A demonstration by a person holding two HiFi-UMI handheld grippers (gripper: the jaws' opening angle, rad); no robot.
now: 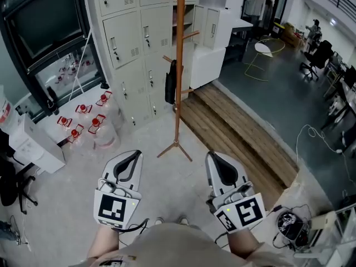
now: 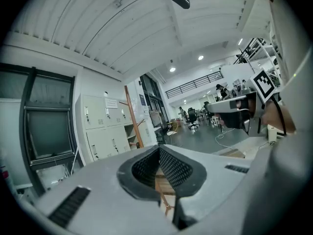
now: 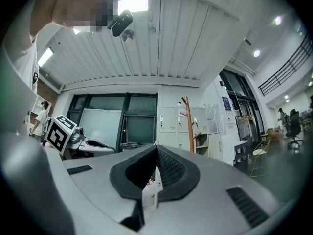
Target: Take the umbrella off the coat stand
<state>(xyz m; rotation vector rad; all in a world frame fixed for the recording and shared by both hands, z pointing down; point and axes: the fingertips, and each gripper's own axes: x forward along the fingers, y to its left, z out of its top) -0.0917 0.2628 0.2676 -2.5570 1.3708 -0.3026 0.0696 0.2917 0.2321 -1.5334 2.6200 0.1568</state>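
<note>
Both the left gripper (image 1: pixel 132 153) and the right gripper (image 1: pixel 214 156) have their jaws closed together with nothing in them, held low side by side. Well ahead, between them at twelve o'clock, stands the coat stand (image 1: pixel 179 65). The black umbrella (image 1: pixel 171 83) hangs folded against its pole, at one o'clock from the left gripper and eleven from the right, well apart from both.

One coat stand (image 1: pixel 179 65), one umbrella (image 1: pixel 171 82), two tongs (image 1: pixel 132 153) (image 1: pixel 213 154)
</note>
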